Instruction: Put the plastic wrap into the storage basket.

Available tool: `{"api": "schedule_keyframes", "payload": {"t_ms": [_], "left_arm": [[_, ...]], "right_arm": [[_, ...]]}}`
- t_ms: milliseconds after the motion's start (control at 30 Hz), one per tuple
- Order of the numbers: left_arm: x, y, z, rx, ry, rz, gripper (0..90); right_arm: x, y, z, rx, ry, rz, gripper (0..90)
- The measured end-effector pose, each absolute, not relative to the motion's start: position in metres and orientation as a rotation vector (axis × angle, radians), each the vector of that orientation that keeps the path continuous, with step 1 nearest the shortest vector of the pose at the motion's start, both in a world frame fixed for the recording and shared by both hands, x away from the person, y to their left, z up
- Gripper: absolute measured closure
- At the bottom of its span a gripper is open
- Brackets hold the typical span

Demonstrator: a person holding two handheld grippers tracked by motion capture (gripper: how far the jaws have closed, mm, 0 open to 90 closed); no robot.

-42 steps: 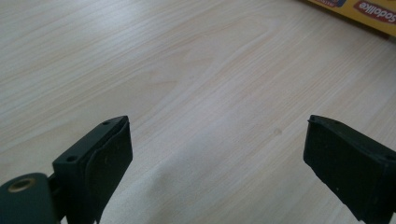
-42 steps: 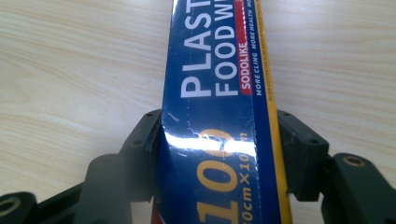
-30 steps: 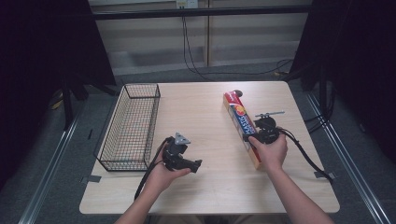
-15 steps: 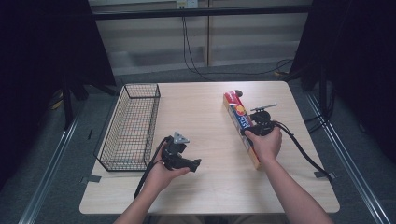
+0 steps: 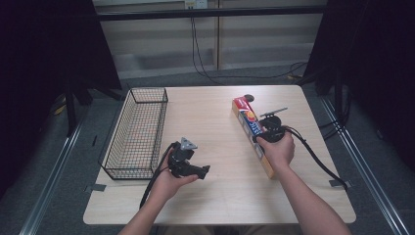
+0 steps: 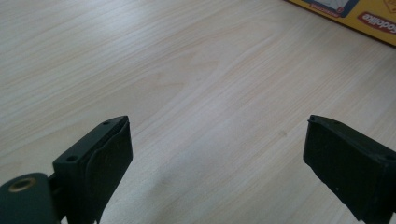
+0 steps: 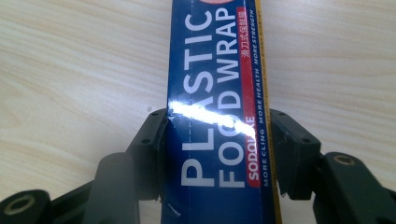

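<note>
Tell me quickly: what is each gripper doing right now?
Left gripper: open, holding nothing, over the bare table.
Right gripper: shut on the plastic food wrap box.

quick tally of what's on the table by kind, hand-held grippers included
Wire basket: 1
Plastic food wrap box: 1
Hand-held grippers: 2, the left hand-held gripper open over bare wood, the right hand-held gripper shut on the box
Small dark round object at the box's far end, too small to identify: 1
Total: 5
</note>
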State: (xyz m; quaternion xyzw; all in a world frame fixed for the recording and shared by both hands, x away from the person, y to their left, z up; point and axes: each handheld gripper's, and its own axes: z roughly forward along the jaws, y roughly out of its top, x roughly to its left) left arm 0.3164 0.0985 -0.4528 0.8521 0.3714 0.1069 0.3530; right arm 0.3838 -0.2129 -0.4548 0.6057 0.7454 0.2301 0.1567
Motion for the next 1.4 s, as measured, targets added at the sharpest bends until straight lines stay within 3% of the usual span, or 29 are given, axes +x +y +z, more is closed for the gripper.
{"api": "schedule_keyframes", "payload": {"t_ms": [600,967,1400], "left_arm": [[0.316,0.095,-0.443,2.181,0.948,0.264,8.2],[0.323,0.090,-0.417,2.185,0.812,0.283,7.6],[0.336,0.067,-0.387,2.213,0.693,0.122,0.0]], "right_arm": [[0.362,-0.232,-0.428,1.587,2.221,0.818,45.6],[0.340,-0.230,-0.417,1.449,2.318,0.927,45.5],[0.325,-0.223,-0.404,1.304,2.426,0.990,45.4]]}}
